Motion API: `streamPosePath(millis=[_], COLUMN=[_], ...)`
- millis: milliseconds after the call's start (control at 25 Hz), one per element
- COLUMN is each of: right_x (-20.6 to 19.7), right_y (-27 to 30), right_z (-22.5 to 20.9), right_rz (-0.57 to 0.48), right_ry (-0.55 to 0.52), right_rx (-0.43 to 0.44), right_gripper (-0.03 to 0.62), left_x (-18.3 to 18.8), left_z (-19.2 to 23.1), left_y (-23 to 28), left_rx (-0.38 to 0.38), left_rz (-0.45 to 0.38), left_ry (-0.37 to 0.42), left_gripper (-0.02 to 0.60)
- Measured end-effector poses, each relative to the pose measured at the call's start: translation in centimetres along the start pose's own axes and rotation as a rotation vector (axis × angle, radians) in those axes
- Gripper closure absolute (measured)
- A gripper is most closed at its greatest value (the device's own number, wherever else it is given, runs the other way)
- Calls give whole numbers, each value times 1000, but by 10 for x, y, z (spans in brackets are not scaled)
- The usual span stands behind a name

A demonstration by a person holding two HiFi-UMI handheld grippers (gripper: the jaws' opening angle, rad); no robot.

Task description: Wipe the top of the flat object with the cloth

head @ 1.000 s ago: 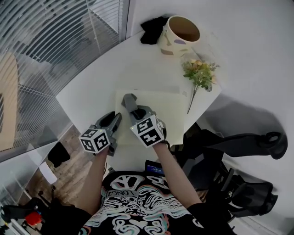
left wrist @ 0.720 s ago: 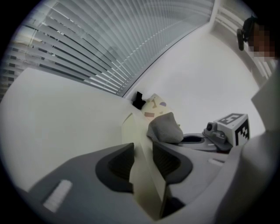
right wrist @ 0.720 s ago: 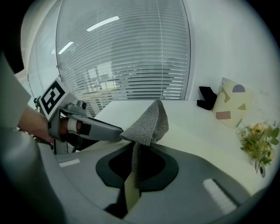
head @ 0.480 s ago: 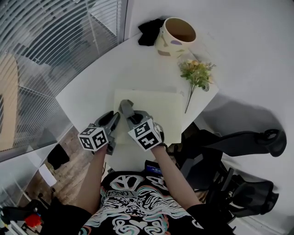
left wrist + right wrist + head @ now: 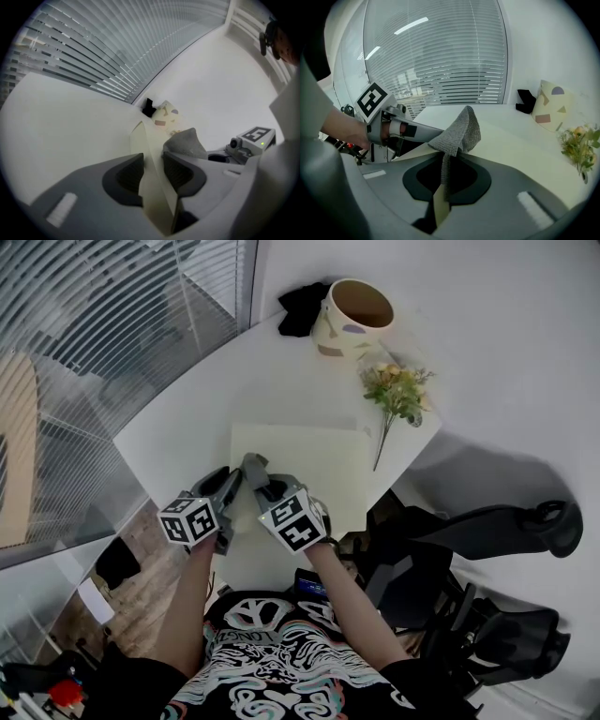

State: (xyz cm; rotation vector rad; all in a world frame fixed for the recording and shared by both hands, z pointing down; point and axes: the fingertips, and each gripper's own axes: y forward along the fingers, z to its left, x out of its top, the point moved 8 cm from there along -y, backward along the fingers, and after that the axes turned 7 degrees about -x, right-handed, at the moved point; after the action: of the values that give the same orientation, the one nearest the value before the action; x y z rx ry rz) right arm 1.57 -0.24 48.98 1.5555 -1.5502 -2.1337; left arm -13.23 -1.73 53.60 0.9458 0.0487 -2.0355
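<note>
Cloth (image 5: 457,133), grey and knitted, is pinched between the jaws of the right gripper (image 5: 260,478) and bunches up over the near left corner of the cream flat board (image 5: 314,470), which lies on the white table (image 5: 206,399). Left gripper (image 5: 152,171) has its jaws narrowed onto that board's near left edge, just beside the cloth.

Cream paper cup (image 5: 354,315) with a few coloured patches on it, standing upright at the far end of the white table (image 5: 234,381). Black crumpled thing (image 5: 302,307) right beside it on the left, can't tell what exactly. Small bunch of yellowish flowers (image 5: 397,388) lying flat near the right edge, stem pointing toward the near side. Window blinds (image 5: 112,315) off to the left, black office chair (image 5: 497,526) down on the right.
</note>
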Motion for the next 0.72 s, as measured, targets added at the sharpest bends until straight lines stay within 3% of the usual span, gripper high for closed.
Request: streamPosePath(millis=[720], right_x=[-5], right_y=[-13], right_z=[15], right_rz=[38], right_ry=[3], right_rx=[83], right_gripper=[580], left_x=[-1], left_z=[0], left_y=[-1], left_rx=[2], left_rz=[-9], left_ry=[-16], left_gripper=[394])
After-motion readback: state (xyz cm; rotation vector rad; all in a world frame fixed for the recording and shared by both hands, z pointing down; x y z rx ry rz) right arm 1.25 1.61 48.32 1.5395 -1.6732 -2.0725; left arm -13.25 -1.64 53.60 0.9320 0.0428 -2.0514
